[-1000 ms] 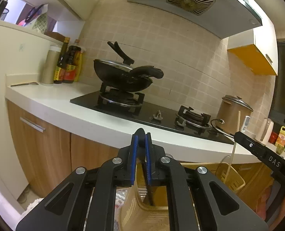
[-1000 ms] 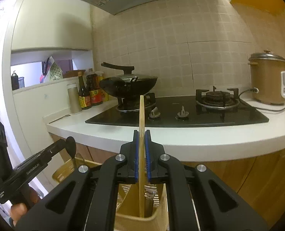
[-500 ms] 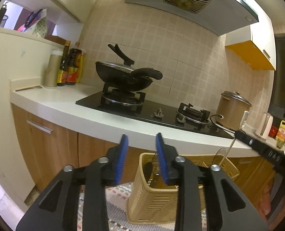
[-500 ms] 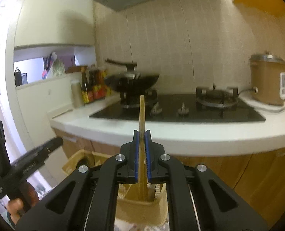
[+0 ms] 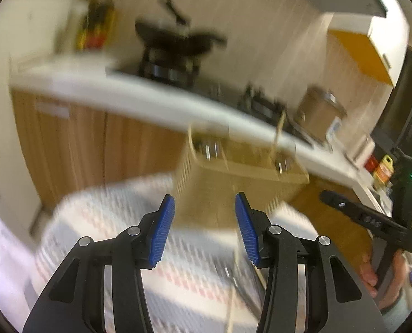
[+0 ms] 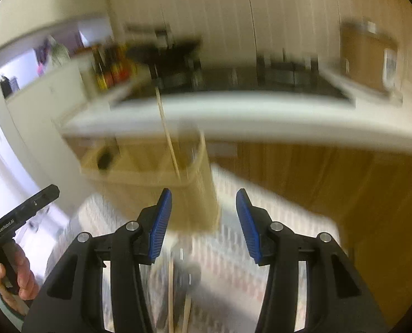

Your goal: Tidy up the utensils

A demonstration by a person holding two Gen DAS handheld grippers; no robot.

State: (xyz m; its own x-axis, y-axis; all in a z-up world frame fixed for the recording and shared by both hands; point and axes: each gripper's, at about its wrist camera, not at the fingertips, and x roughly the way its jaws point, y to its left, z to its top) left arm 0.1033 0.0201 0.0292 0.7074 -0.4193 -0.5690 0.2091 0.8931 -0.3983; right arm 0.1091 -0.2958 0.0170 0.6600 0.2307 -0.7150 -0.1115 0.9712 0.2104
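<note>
Both views are motion-blurred. A tan slotted utensil basket (image 5: 233,177) stands on a patterned cloth (image 5: 117,222), and it also shows in the right wrist view (image 6: 161,183). Metal utensil handles (image 5: 211,149) stand in it. A wooden utensil (image 6: 168,136) stands tilted in the basket. My left gripper (image 5: 205,229) is open and empty, just short of the basket. My right gripper (image 6: 204,223) is open and empty, also short of it. Loose utensils (image 6: 178,291) lie on the cloth below the right gripper.
A white counter (image 5: 139,102) with a gas hob and a black wok (image 5: 178,41) runs behind the basket. A rice cooker (image 6: 369,55) stands at the counter's right. Wooden cabinet doors (image 5: 75,144) lie below. Bottles (image 6: 111,66) stand at the left.
My right gripper has opened and let go of the wooden utensil, which now stands in the basket. My left gripper has opened wider. Both have pulled back and tilted down.
</note>
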